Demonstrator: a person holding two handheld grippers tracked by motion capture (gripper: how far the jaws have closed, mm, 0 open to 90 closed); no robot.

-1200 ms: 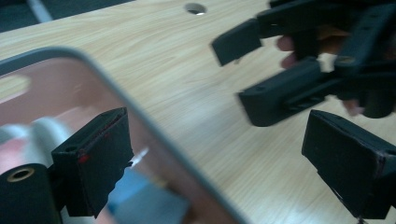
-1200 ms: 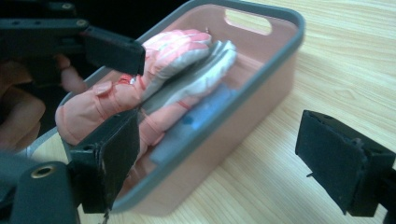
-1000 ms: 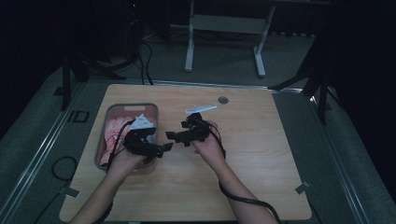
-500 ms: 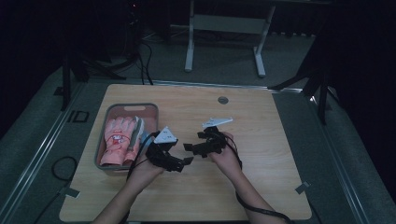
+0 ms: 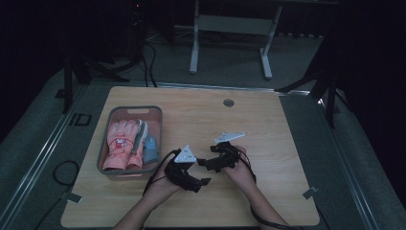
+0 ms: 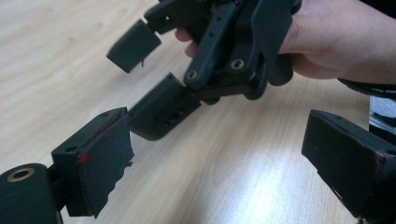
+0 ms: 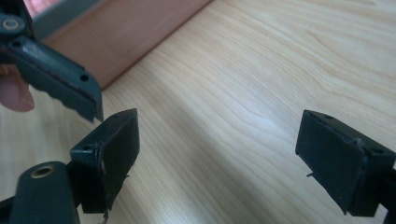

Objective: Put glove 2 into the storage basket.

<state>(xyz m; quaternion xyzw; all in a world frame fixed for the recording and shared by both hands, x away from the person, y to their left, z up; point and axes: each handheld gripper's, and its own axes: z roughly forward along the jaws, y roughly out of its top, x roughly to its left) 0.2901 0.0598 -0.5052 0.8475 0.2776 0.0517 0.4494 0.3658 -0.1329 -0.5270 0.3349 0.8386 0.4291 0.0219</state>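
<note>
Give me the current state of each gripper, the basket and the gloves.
left gripper: jaws open, empty, over the table.
right gripper: jaws open, empty, facing the left one.
basket: upright on the table's left side, loaded.
gloves: pink, lying flat inside the basket, untouched.
table: bare wood under both grippers.

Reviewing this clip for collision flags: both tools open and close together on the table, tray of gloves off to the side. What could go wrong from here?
1. The left tool and right tool sit nearly tip to tip; in the left gripper view a jaw of the right tool almost touches the left jaw, so a small move may knock them together.
2. Both are open and empty, away from the gloves in the tray; a reach back could clip its rim.
</note>
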